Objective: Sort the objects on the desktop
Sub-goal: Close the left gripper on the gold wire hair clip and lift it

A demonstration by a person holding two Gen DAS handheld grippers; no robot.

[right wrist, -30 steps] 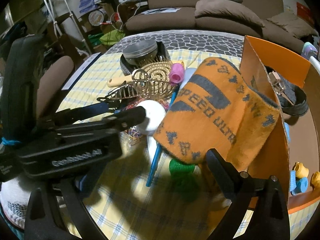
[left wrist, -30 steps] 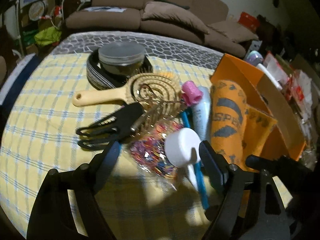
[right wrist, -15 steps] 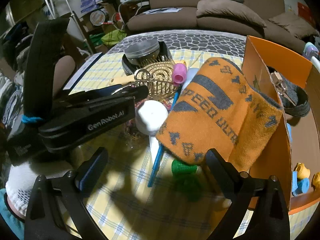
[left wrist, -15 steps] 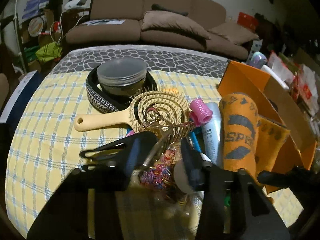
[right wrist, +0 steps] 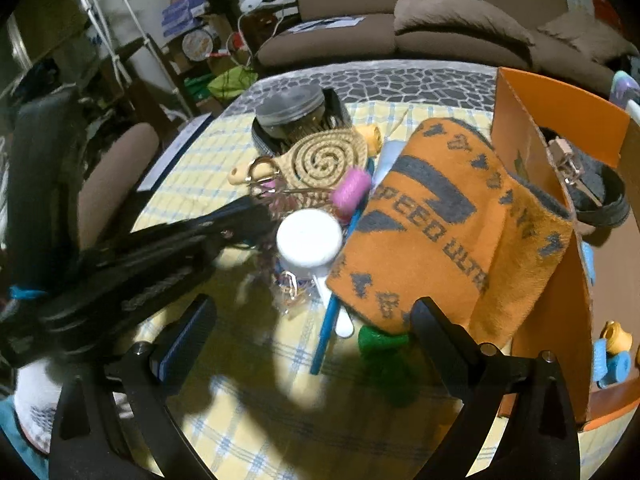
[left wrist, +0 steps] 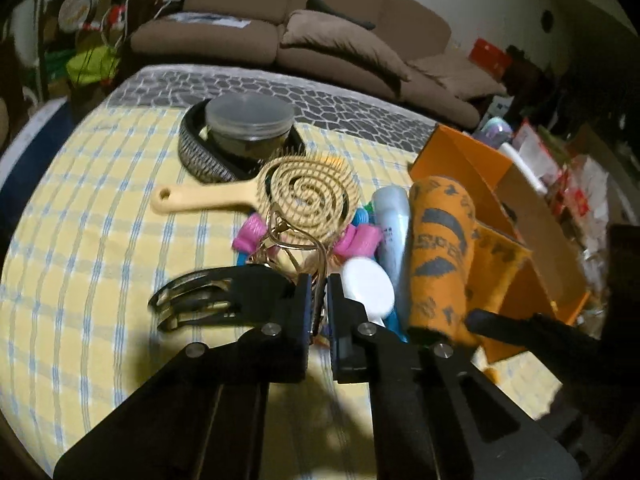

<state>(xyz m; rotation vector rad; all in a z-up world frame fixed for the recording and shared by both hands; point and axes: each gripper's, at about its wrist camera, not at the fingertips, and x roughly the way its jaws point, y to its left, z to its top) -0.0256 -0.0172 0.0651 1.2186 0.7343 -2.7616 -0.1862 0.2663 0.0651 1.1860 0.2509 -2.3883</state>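
Observation:
My left gripper point(left wrist: 319, 292) is shut on a gold wire hair clip point(left wrist: 288, 236), held over the pile; the clip also shows in the right wrist view point(right wrist: 264, 184). Under it lie a round beige hairbrush point(left wrist: 304, 196), pink curlers point(left wrist: 360, 240), a white-capped tube point(left wrist: 366, 286) and a bag of coloured hair ties point(right wrist: 290, 284). An orange towel point(right wrist: 448, 240) hangs over the wall of the orange box point(right wrist: 556, 116). My right gripper point(right wrist: 312, 320) is open and empty above a green curler point(right wrist: 378, 340) and a blue stick point(right wrist: 332, 316).
A lidded jar point(left wrist: 248, 120) stands inside a black patterned band point(left wrist: 200, 156) at the back. A black clip point(left wrist: 192, 300) lies left of my left fingers. The box holds a belt point(right wrist: 596, 196) and small curlers point(right wrist: 612, 352). A sofa point(left wrist: 320, 32) stands behind the table.
My left gripper has closed from wide open onto the gold wire clip and pushed forward into the pile. The right gripper has held still and open.

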